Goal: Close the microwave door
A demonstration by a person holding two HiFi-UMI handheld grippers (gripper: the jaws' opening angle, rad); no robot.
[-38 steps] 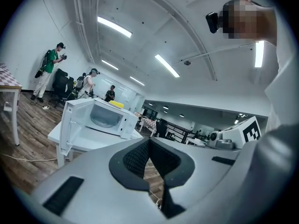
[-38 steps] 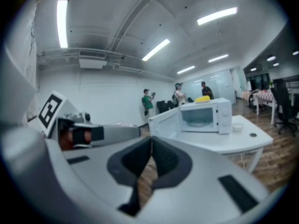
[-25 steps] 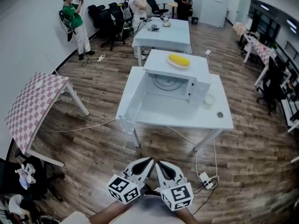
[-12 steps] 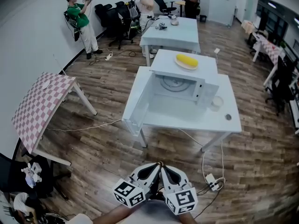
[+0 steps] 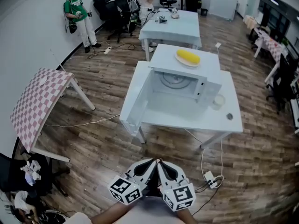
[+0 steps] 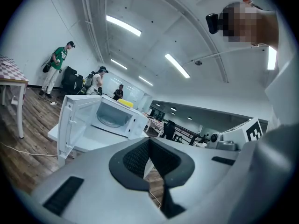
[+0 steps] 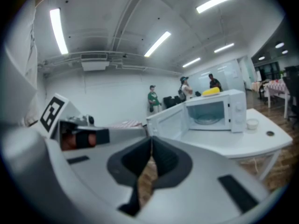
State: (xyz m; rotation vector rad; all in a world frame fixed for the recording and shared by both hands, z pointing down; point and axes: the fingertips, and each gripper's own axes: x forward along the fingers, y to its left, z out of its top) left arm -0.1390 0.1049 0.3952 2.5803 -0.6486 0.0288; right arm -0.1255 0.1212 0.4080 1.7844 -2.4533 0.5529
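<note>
On the white table (image 5: 223,121), microwave door (image 5: 135,102) wide open

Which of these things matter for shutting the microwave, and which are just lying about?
For the job:
white microwave oven
its open white door
left tongs and right tongs, both shut, empty

Lying about:
yellow food atop the oven
small white cup
pink checked table

Wood floor (image 5: 88,143), white wall (image 5: 28,36) at 10 o'clock, checkered table (image 5: 35,104) at 9, white table (image 5: 175,24) and black chairs (image 5: 110,10) at 12.
</note>
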